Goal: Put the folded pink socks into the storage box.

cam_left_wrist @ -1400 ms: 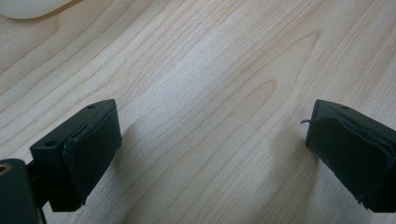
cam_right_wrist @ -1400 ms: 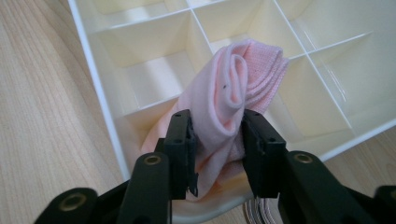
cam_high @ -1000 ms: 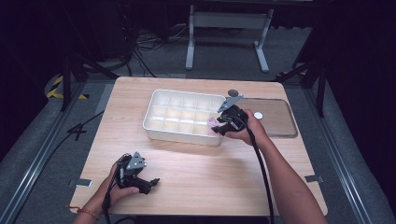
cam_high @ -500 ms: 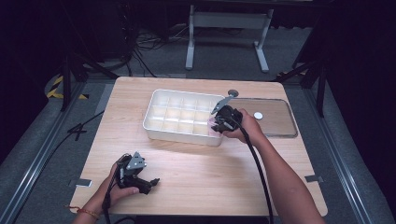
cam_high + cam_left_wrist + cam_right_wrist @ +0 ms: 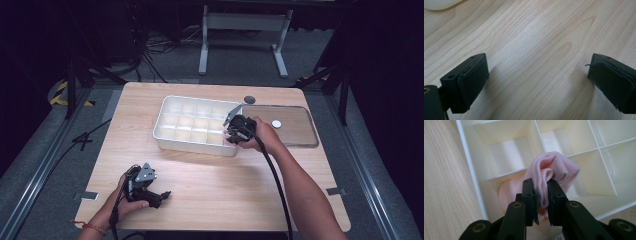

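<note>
while the right gripper (image 5: 541,186) hangs over the near right corner of the white compartment tray (image 5: 165,131), its jaws have just been closing and now pinch a folded pink cloth (image 5: 551,170) between the pads. seen along those jaws in the right gripper view, the cloth bunches up just past the fingertips and droops below them into the corner compartment, draped over the divider ahead of the gripper. in the high view the right gripper (image 5: 234,131) sits at the tray's right end, with the cloth (image 5: 228,136) as a small pink patch right under it. just beyond that hand lies a clear flat lid (image 5: 300,136) with a small white disc (image 5: 276,123) on it, and a dark round disc (image 5: 249,99) rests on the wooden table (image 5: 210,185) past the lid's near corner.

the left gripper (image 5: 159,195) rests on the table well apart from the tray, jaws spread wide. in the left gripper view, bare wood grain lies between its pads (image 5: 471,80).
</note>
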